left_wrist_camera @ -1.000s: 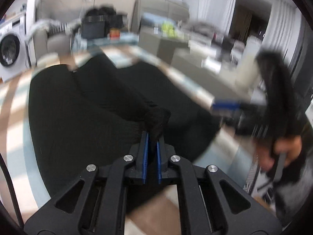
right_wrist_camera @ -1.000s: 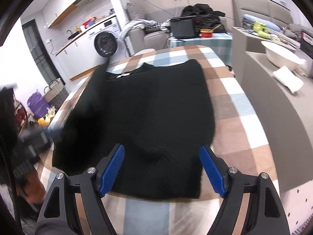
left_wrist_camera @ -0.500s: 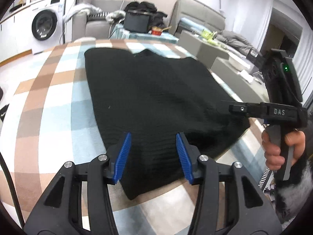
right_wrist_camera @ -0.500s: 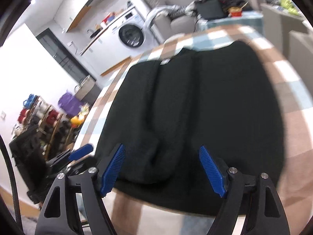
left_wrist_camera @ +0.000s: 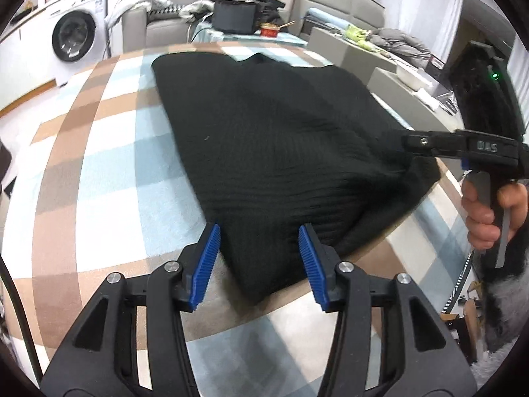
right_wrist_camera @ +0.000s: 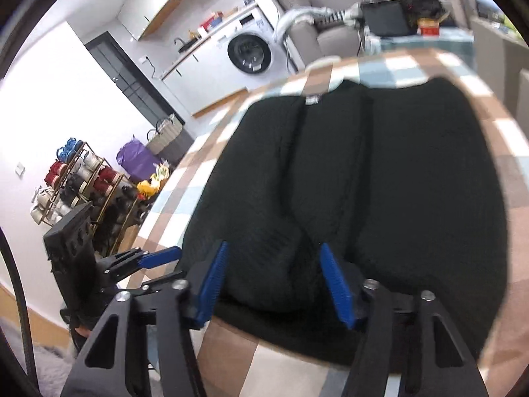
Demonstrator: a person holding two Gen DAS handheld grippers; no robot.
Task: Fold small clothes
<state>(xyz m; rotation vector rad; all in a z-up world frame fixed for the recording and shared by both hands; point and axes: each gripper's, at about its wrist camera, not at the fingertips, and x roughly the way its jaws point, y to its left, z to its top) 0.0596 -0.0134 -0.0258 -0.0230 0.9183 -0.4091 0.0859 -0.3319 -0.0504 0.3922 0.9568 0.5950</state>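
A black knit sweater (left_wrist_camera: pixel 281 139) lies spread flat on the checked tablecloth (left_wrist_camera: pixel 109 172), collar at the far end. My left gripper (left_wrist_camera: pixel 261 258) hovers over its near left corner; its jaws are opening, and the corner lies between the blue pads (left_wrist_camera: pixel 208 261) untouched. In the right wrist view the sweater (right_wrist_camera: pixel 396 182) shows a raised fold along its near hem. My right gripper (right_wrist_camera: pixel 274 274) straddles that fold, jaws closing, pads (right_wrist_camera: pixel 334 281) still clear of the cloth. Each gripper shows in the other's view: the right gripper (left_wrist_camera: pixel 413 142) in a hand (left_wrist_camera: pixel 486 211), and the left gripper (right_wrist_camera: pixel 165 253).
The table's near edge runs just under both grippers. Beyond the far end stand a washing machine (left_wrist_camera: pixel 72 39), a grey sofa and a black box (left_wrist_camera: pixel 234 16) on a small table. A shoe rack (right_wrist_camera: pixel 76 182) and a purple bag (right_wrist_camera: pixel 135 158) are on the floor at left.
The left gripper, earlier shut on a bunch of black fabric, has let it go and opened; the sweater now lies flat. The right gripper swung left along the hem and its jaws narrowed.
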